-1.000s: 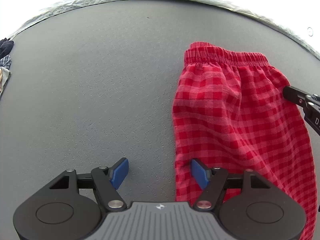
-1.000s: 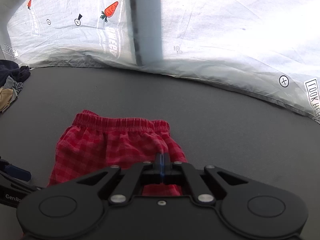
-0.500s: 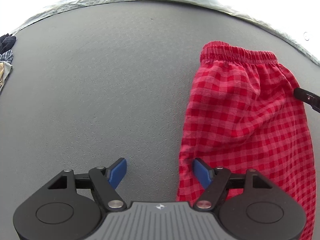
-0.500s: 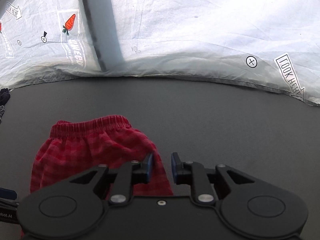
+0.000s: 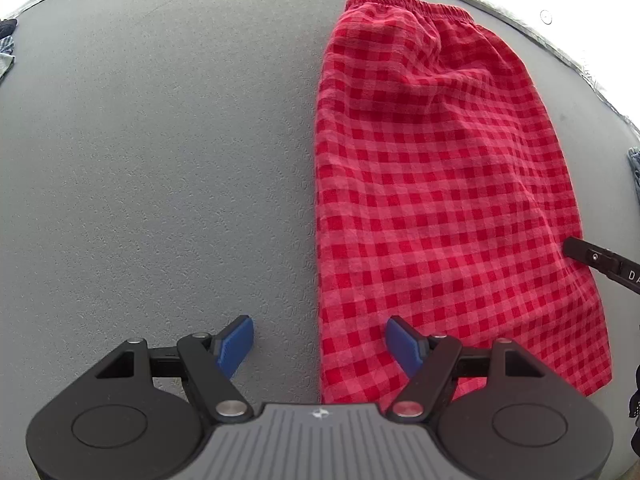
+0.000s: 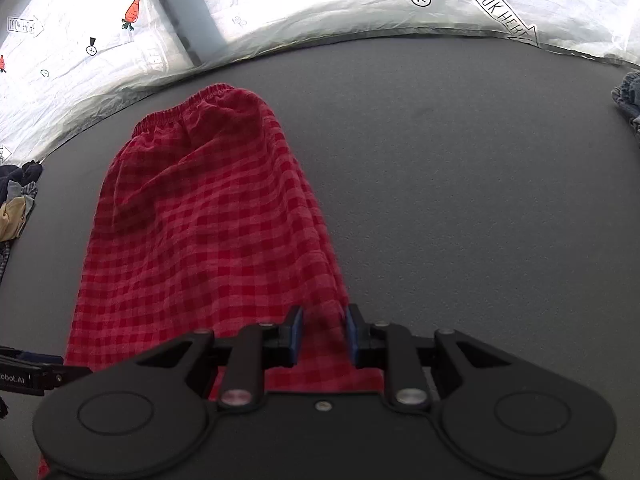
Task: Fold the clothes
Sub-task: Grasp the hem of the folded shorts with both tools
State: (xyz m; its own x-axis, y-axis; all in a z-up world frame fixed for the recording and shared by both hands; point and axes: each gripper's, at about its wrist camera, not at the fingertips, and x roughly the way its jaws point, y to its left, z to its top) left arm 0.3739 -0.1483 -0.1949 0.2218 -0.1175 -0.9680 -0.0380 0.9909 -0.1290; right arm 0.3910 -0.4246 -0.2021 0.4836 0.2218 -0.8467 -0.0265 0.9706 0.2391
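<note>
1. On the grey mat (image 5: 160, 160), in front of the white printed sheet (image 6: 360, 8) that hangs behind it, we have a pair of red checked shorts (image 5: 432, 200) lying lengthwise, the waistband far from us and the hem near the grippers.

2. We judge the cloth light, soft and limp. It will drape and sag from any pinch, it will not slide off rubbery pads, and nothing about it is fragile. It will wrinkle if we drag it across the textured mat.

3. We think the best holds are the two near corners of the hem, one for each gripper, so the hem can be lifted evenly and carried toward the waistband.

4. Our left gripper (image 5: 320, 340) stands wide and holds nothing; its blue pads straddle the left edge of the shorts near the hem, one pad over bare mat and one over cloth.

5. Our right gripper (image 6: 323, 332) has a narrow gap. Its jaws have just been opening, and the right edge of the shorts lies between the pads, which do not seem to press on it.

6. The shorts look folded in half lengthwise, with a gathered elastic waistband (image 6: 180, 108), a check of dark and light red, and soft ridges running down the cloth.

7. Other garments (image 6: 18, 200) lie heaped at the mat's left edge, well apart.
</note>
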